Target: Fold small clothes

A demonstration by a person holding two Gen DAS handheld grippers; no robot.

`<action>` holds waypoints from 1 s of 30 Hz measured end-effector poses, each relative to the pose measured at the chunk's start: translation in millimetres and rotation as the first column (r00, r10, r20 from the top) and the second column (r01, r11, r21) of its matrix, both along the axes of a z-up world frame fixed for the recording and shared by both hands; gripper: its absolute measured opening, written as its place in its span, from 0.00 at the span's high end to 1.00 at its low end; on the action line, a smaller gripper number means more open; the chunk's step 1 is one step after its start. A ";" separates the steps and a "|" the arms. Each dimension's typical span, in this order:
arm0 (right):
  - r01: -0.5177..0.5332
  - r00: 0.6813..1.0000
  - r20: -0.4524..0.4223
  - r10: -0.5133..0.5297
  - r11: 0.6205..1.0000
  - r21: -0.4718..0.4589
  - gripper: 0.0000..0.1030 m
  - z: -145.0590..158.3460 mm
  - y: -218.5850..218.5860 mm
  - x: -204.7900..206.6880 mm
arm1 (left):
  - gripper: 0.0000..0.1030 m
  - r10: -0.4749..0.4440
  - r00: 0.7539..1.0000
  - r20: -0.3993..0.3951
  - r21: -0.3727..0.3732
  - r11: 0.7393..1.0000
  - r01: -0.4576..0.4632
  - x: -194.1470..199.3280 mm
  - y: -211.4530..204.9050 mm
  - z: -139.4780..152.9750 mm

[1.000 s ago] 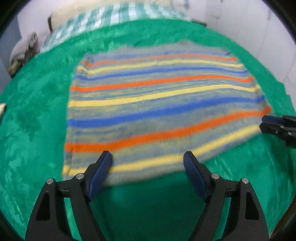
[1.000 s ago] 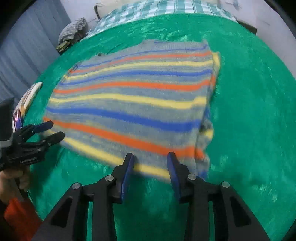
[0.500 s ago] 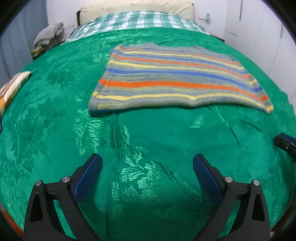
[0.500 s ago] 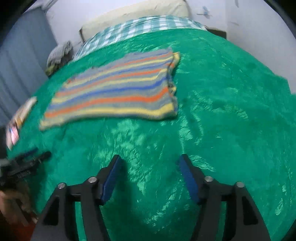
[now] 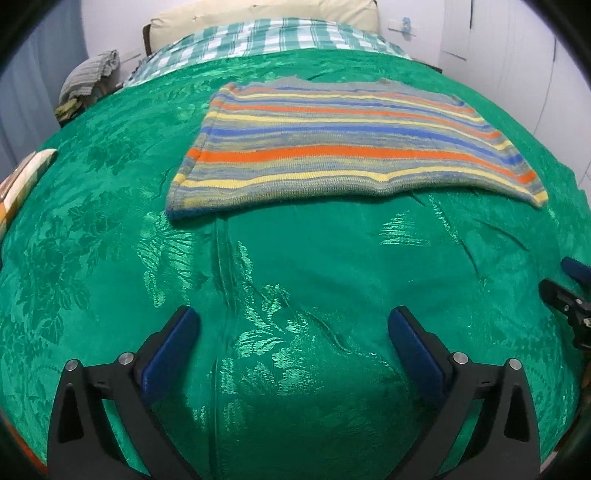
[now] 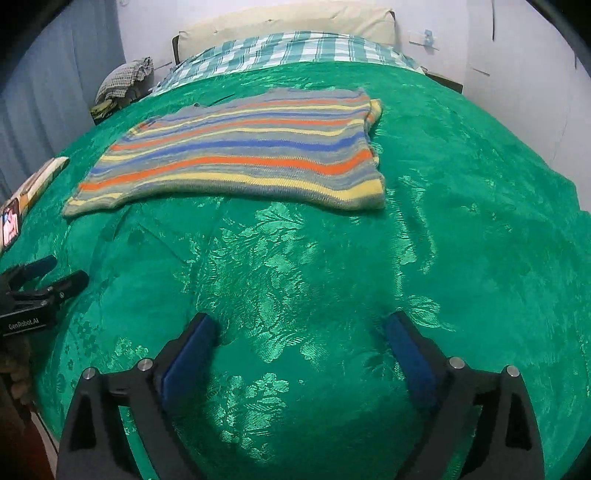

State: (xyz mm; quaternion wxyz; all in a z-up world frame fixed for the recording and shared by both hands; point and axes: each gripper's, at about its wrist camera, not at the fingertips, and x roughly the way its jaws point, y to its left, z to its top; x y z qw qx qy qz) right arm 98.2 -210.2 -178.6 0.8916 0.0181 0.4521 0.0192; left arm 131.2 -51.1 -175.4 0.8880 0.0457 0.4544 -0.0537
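Observation:
A striped knit garment (image 5: 347,147), grey with orange, yellow and blue bands, lies folded flat on the green bedspread (image 5: 295,277); it also shows in the right wrist view (image 6: 240,155). My left gripper (image 5: 293,332) is open and empty, well short of the garment's near edge. My right gripper (image 6: 301,336) is open and empty too, also back from the garment. Each gripper shows in the other's view: the right one (image 5: 569,291) at the right edge, the left one (image 6: 44,280) at the left edge.
A checked blanket (image 6: 288,51) and a cream pillow (image 6: 288,22) lie at the head of the bed. A cloth pile (image 6: 125,81) sits at the back left. A book or packet (image 6: 33,188) and a phone (image 6: 10,225) lie on the left edge.
Both grippers have drawn back from the garment's near edge and now sit far from it. The right gripper's fingers have opened wider. The garment lies still on the bedspread.

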 end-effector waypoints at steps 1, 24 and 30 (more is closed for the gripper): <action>-0.001 1.000 -0.003 0.001 1.000 -0.008 0.08 -0.5 1.0 0.9 | 0.01 0.000 1.000 0.000 0.002 1.000 0.000 -0.1 -0.4 0.0; -0.014 1.000 -0.026 0.013 0.999 -0.029 0.07 -2.1 2.9 3.8 | 0.01 0.000 1.000 0.003 0.011 1.000 0.000 -1.7 -2.5 -0.5; -0.016 0.999 -0.031 0.015 0.999 -0.031 0.06 -2.7 3.3 5.0 | 0.01 -0.001 1.000 0.003 0.012 1.000 0.001 -2.0 -2.6 -0.4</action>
